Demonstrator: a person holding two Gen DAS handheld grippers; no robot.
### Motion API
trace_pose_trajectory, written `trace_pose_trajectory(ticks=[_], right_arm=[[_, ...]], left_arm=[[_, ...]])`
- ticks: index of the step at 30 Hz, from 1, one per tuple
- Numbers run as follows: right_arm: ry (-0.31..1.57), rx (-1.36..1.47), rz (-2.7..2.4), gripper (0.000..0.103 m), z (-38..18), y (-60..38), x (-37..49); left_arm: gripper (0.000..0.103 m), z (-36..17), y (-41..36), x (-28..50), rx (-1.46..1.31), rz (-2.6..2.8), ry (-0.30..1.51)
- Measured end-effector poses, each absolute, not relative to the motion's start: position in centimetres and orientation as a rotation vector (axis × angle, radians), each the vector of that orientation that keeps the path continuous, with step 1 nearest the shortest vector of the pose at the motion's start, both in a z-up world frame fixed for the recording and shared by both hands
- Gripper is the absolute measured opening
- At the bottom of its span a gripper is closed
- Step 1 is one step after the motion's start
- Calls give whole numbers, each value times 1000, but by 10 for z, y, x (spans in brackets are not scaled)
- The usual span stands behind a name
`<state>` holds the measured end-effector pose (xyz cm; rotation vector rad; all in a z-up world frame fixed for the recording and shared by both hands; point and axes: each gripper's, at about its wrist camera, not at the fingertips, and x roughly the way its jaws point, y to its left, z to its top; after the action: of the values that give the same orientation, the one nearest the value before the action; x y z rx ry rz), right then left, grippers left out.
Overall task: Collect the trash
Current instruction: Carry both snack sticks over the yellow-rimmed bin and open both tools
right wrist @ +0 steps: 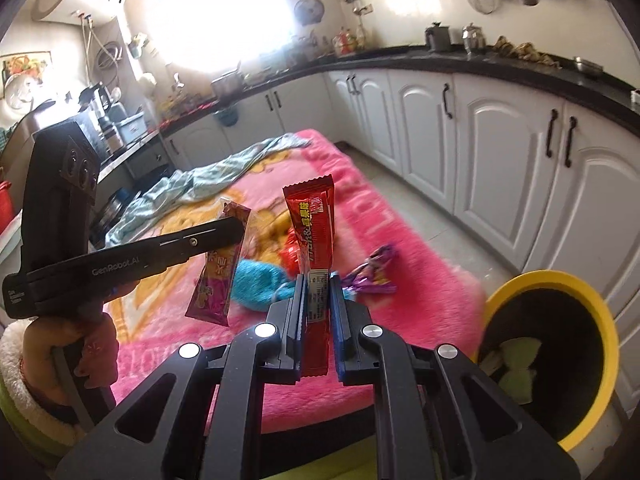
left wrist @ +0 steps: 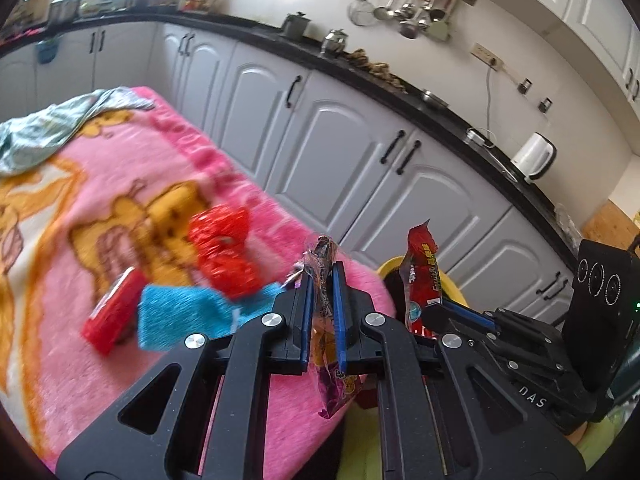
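My left gripper (left wrist: pixel 322 276) is shut on a purple and orange snack wrapper (left wrist: pixel 330 336) that hangs below its pads. My right gripper (right wrist: pixel 318 284) is shut on a tall red snack wrapper (right wrist: pixel 316 232) standing upright between its fingers. Both hover over the near edge of a pink blanket (right wrist: pixel 400 240). The yellow bin (right wrist: pixel 560 280) with a black liner stands low at the right, beside the right gripper. A crumpled red wrapper (left wrist: pixel 224 252), a flat red packet (left wrist: pixel 114 312) and a purple wrapper (right wrist: pixel 372 276) lie on the blanket.
A blue knitted cloth (left wrist: pixel 180 316) lies by the red wrappers, and a pale green cloth (right wrist: pixel 200 184) is bunched at the blanket's far end. White cabinets (right wrist: pixel 480 140) under a black counter run along the right. A hand (right wrist: pixel 60 344) in a fluffy sleeve holds the left gripper.
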<state>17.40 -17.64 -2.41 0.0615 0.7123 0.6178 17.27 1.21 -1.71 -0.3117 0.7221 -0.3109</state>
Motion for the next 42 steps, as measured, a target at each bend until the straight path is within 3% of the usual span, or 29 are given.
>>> trace_pose_trajectory(ticks=[20, 42], right_arm=[[577, 130, 359, 11, -1, -295, 171], [638, 285, 173, 11, -41, -388, 178]], left_arm=[[5, 1, -90, 199, -207, -481, 695], [5, -32, -196, 230, -175, -604, 765]])
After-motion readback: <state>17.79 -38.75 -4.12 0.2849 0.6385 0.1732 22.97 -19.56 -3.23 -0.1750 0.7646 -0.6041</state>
